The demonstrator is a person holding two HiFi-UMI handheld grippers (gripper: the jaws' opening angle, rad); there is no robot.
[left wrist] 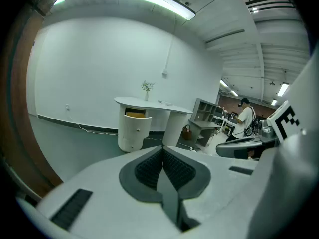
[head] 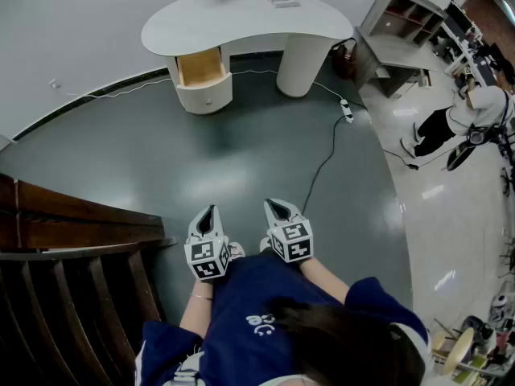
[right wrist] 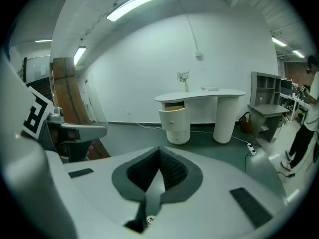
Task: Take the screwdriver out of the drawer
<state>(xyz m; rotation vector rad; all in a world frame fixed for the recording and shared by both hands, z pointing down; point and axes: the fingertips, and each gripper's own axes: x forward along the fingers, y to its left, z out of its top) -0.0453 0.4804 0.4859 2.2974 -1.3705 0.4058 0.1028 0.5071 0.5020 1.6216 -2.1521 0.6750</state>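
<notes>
Jaws pressed together, empty, on left gripper (head: 208, 212) and right gripper (head: 279, 207) | drawer (head: 199, 66) open in desk (head: 241, 24), contents unclear | cable (head: 325, 158) on floor right of desk

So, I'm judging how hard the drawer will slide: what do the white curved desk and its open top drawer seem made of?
White curved desk: smooth matt white, likely painted or laminated board.
Open top drawer: pale tan inside, probably bare wood or plywood; white front.
</notes>
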